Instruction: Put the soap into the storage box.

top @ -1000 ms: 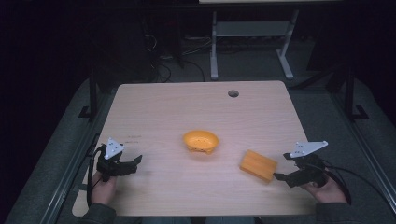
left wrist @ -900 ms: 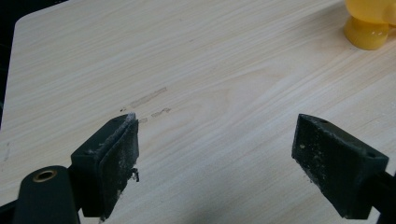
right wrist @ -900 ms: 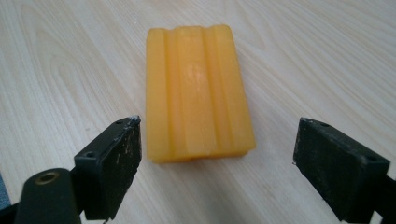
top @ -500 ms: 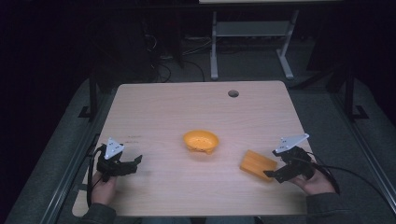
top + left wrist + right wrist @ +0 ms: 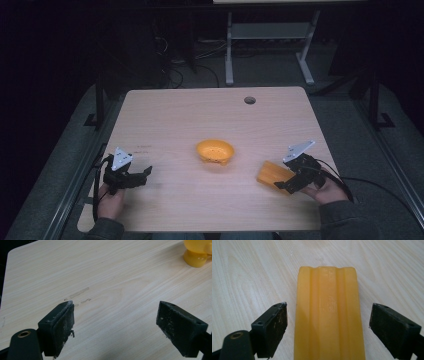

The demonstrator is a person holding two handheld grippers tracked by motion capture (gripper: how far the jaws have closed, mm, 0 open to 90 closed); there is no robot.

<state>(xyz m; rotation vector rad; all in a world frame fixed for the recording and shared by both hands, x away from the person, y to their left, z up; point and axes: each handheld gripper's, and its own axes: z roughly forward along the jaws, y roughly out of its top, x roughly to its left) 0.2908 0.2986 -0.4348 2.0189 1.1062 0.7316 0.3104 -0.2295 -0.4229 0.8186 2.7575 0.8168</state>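
Pale wood-grain counter carries everything, with dark floor around it. Right gripper has its fingers spread wide and released, one on each side of the ridged orange block, which lies flat near the counter's right front. Left gripper rests released over bare wood at the left front, with the orange bowl mid-counter between them.

A pale wooden table stands on grey floor in a dark room, a metal stand behind it.
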